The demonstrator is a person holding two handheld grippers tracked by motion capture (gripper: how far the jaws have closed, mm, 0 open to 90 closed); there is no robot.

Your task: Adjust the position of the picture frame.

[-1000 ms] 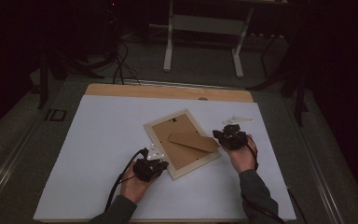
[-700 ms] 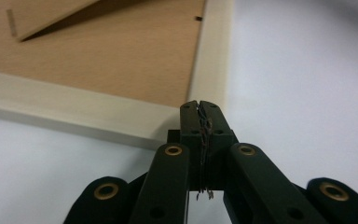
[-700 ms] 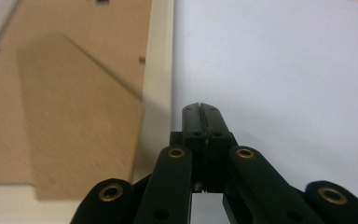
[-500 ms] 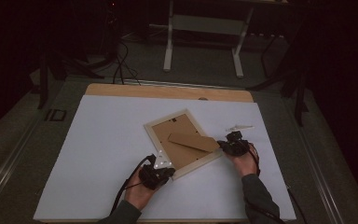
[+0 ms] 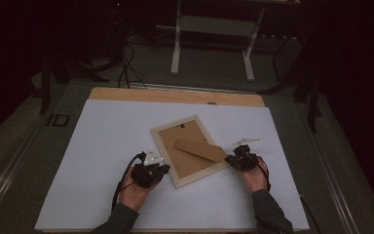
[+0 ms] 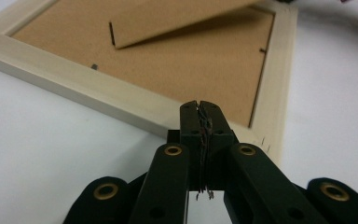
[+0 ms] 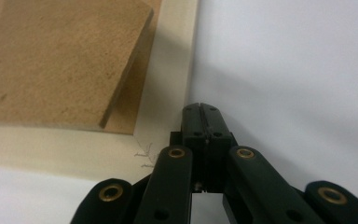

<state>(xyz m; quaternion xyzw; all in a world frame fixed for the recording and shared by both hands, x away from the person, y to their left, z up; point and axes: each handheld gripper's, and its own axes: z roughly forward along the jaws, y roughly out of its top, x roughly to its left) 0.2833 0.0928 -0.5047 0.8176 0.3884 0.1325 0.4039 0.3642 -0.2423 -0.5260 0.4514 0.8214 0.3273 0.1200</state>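
The only readable marking is "ID", in pale outlined letters on the dark grey floor surface point(image 5: 58, 120) just left of the white-covered table point(image 5: 102, 146), near its far left corner. Nothing else in the views carries legible text, labels or numbers.

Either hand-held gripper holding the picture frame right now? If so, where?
Nothing is held. Left hand-held gripper and right hand-held gripper are both shut and empty, tips at the picture frame corners.
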